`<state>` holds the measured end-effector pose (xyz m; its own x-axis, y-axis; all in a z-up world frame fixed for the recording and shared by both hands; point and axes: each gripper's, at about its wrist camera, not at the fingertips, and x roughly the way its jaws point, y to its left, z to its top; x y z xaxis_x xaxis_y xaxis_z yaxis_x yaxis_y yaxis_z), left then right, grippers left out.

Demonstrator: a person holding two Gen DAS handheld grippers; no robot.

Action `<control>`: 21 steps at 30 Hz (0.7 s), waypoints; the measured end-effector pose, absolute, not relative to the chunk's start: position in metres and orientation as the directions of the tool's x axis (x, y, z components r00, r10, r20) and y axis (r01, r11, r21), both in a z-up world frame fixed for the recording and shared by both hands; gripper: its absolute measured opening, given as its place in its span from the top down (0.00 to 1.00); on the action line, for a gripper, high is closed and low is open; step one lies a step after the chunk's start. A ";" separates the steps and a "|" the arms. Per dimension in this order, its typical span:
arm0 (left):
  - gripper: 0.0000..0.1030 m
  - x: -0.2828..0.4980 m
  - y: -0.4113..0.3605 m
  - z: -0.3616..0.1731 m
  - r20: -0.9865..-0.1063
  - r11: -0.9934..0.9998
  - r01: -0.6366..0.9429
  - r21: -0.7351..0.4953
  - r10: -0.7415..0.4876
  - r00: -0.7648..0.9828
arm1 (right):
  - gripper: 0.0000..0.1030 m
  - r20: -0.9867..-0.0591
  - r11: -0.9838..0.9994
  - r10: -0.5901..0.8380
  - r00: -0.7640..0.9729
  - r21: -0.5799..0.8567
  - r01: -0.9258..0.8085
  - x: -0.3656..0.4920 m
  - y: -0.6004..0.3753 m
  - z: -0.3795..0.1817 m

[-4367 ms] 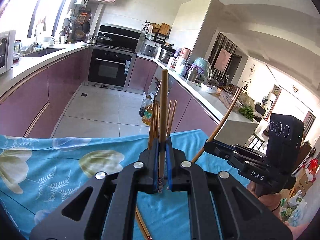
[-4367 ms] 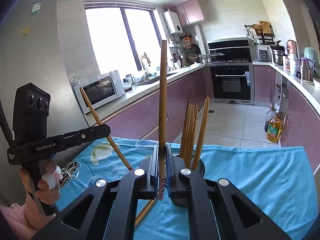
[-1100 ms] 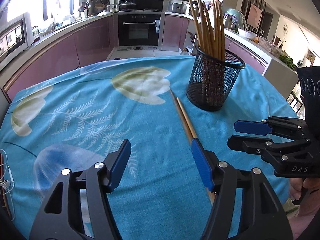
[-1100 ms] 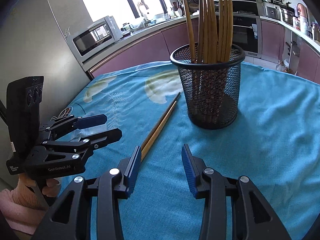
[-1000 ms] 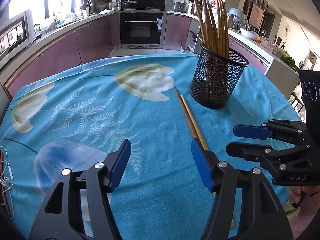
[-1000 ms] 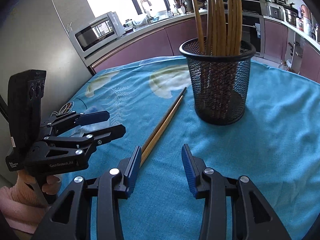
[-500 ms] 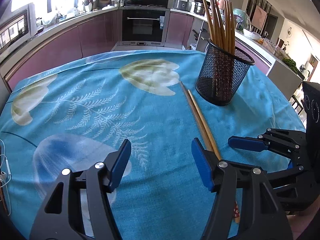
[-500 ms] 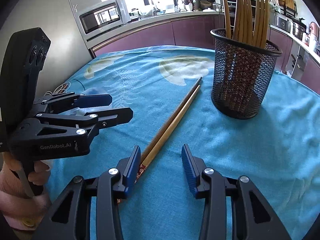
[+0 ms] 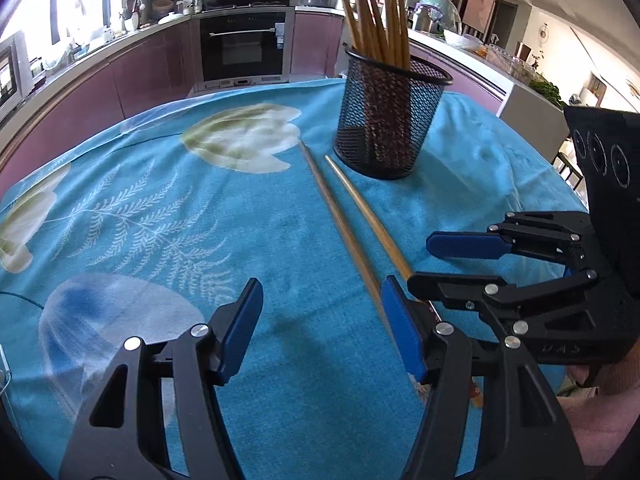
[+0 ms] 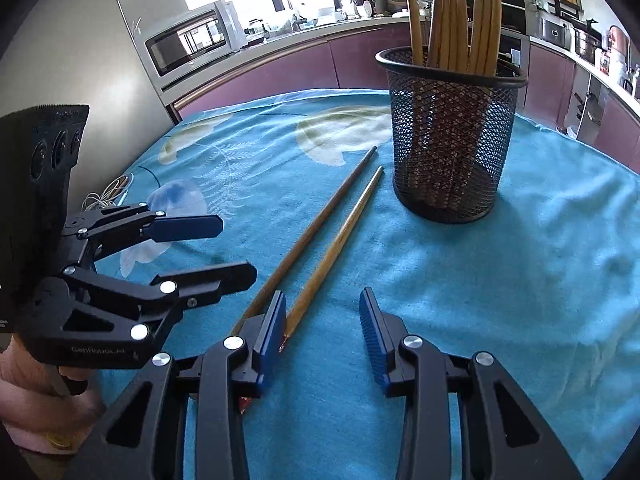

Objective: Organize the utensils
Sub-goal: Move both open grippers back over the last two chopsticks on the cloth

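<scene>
Two wooden chopsticks (image 9: 340, 220) (image 10: 340, 236) lie side by side on the blue flowered tablecloth (image 9: 160, 208), pointing at a black mesh holder (image 9: 388, 128) (image 10: 452, 140) that stands upright with several chopsticks in it. My left gripper (image 9: 322, 292) (image 10: 236, 248) is open just left of the pair, and its right finger covers their near ends. My right gripper (image 10: 323, 304) (image 9: 424, 262) hovers low over the same ends with its jaws closing. One chopstick's tip lies beside its left pad, and the pads are not pressing on it.
A coil of white cable (image 10: 108, 196) lies at the cloth's left edge. Purple kitchen cabinets, a microwave (image 10: 188, 44) and an oven (image 9: 244, 48) ring the table beyond its far edge. A hand (image 10: 24, 384) holds each gripper.
Earlier each gripper was shut on an upright chopstick; now both are empty. Over the last second both drew back toward the near ends of the lying pair, and the right jaws narrowed slightly.
</scene>
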<state>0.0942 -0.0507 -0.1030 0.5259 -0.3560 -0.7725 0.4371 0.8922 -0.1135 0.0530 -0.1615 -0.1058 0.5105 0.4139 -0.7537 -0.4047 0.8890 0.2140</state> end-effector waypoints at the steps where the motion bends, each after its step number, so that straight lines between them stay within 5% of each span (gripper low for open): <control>1: 0.43 0.093 -0.053 -0.105 -0.776 0.887 0.447 -0.115 -0.361 0.517 | 0.65 -0.754 0.890 0.413 0.511 0.216 -0.402 0.053 -0.163 -0.106; 8: 0.45 0.084 -0.064 -0.109 -0.780 0.861 0.494 -0.117 -0.388 0.491 | 0.65 -0.746 0.885 0.436 0.503 0.252 -0.392 0.054 -0.171 -0.106; 21: 0.91 0.069 -0.062 -0.109 -0.777 0.889 0.430 -0.158 -0.380 0.502 | 0.65 -0.743 0.884 0.439 0.505 0.257 -0.392 0.054 -0.172 -0.107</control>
<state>0.0692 -0.0625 -0.1093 0.5017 -0.3804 -0.7769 0.4295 0.8891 -0.1579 0.0543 -0.1722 -0.1067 0.5047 0.4395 -0.7430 -0.3915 0.8836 0.2567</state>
